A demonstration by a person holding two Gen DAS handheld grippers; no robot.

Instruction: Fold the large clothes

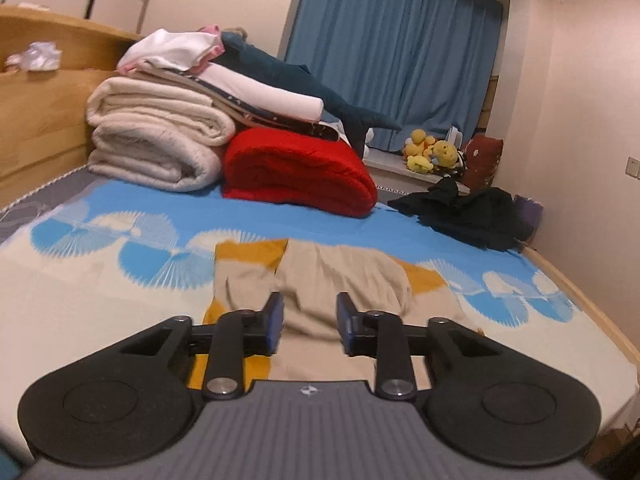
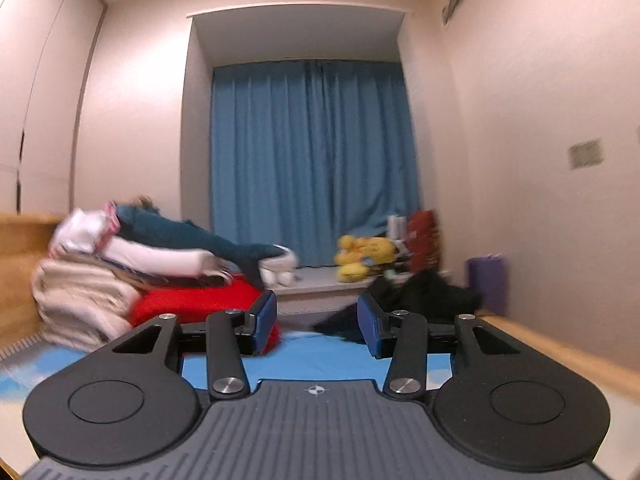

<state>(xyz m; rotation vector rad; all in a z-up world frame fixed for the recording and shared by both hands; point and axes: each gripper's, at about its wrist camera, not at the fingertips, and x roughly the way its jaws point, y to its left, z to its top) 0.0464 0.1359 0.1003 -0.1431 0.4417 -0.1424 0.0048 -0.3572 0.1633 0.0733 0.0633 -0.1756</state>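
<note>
Low in the centre of the left wrist view, left hand-held gripper (image 1: 310,320) with jaws apart and nothing between the pads, raised clear of a beige and mustard garment (image 1: 320,276) lying on the bed (image 1: 100,300). Garment bunched into a rough fold, mustard panels showing at its upper left and right corners and again under the left finger, beige cloth heaped in the middle; probably one fold already laid, though whether finished cannot be told. Behind it, toward the upper left of the frame, cream blankets (image 1: 156,140) stacked against the wooden headboard, a red blanket (image 1: 300,172) beside them, more folded cloth leaning on top: seemingly the parking spot for done items, kept off the working area. At right centre, a crumpled black garment (image 1: 472,212) near the bed's edge, likely waiting its turn. Across in the right wrist view, right hand-held gripper (image 2: 316,320) also open and empty, pointing level toward the blue curtain (image 2: 312,160), the frame smeared by motion, the beige garment out of sight below. Both hands free, so probably either smoothing the fold or reaching for the black piece next.
</note>
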